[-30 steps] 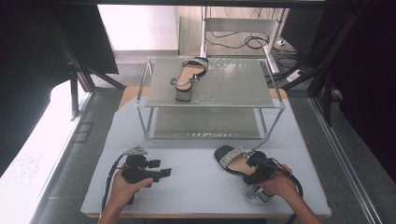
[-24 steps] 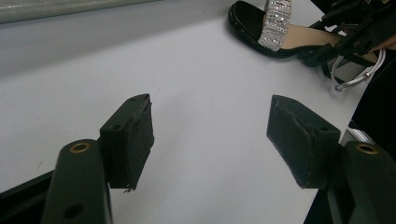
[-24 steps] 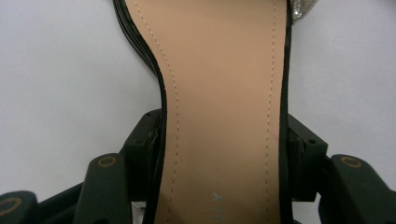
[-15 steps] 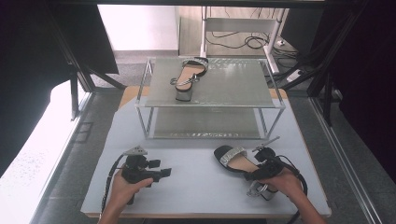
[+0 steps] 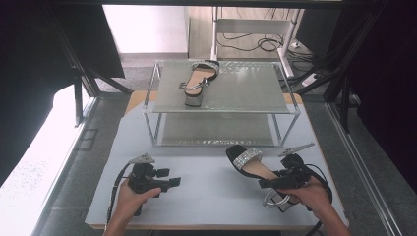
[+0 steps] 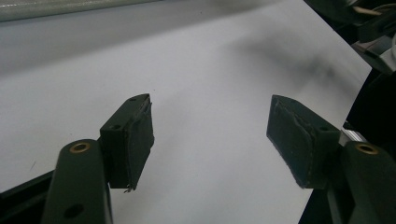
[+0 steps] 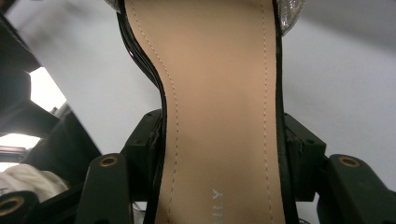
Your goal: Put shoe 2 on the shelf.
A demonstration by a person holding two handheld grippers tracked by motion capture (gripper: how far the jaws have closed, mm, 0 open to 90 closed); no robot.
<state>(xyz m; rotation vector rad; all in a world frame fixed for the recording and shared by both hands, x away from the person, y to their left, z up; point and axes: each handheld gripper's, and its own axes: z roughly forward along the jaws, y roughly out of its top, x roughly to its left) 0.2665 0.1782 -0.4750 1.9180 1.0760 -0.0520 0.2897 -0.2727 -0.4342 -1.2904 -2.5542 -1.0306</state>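
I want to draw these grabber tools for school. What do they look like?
Each gripper, left and right, is black, with a grey three-cornered plate on top and a black cable trailing from it. Up close, the left gripper's fingers are dark, blocky pads with stitched edges, mounted on black arms with brass-coloured rivets. The person's forearms show no sleeves.

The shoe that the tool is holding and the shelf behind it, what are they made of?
The shoe looks like leather or a fake leather: its tan insole is smooth and matte with a stitched line, its edge is shiny black, and the toe strap sparkles, maybe with tiny stones. The shelf seems to have thin silver metal legs and greyish, glass-like boards that catch the light.
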